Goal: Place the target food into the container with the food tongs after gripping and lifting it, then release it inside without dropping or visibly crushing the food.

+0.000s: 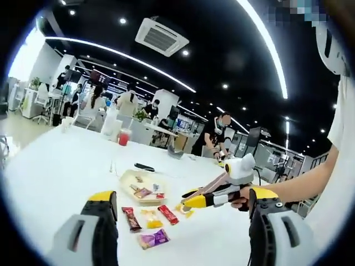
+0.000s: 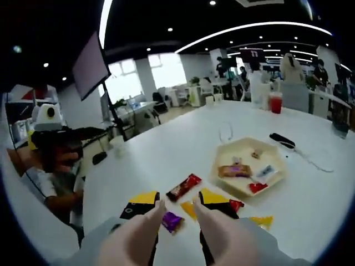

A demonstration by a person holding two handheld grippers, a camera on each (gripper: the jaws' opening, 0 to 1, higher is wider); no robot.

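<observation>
Several wrapped snacks lie loose on the white table [image 1: 55,172], just ahead of both grippers, with a shallow cream tray [image 2: 277,172] beyond them already holding a few pieces.

Right gripper [image 2: 176,213]: carries pale tongs, arms spread apart with nothing between them. A purple-wrapped snack [image 2: 172,221] sits in the gap at the tips; probably the piece being lined up, hence the low, level approach. A red-brown bar [image 2: 183,187] lies just beyond the tips, an orange packet [image 2: 188,209] beside the gap. In the left gripper view the right gripper [image 1: 191,198] hangs close over the snacks.

Left gripper [image 1: 183,208]: jaws wide apart, nothing held, kept back from the pile; likely idle so the tongs have room. Between its jaws lie the purple-wrapped snack [image 1: 153,239], a dark bar [image 1: 132,218] and a red packet [image 1: 168,214]; the tray [image 1: 126,178] lies farther out.

No lift yet.
</observation>
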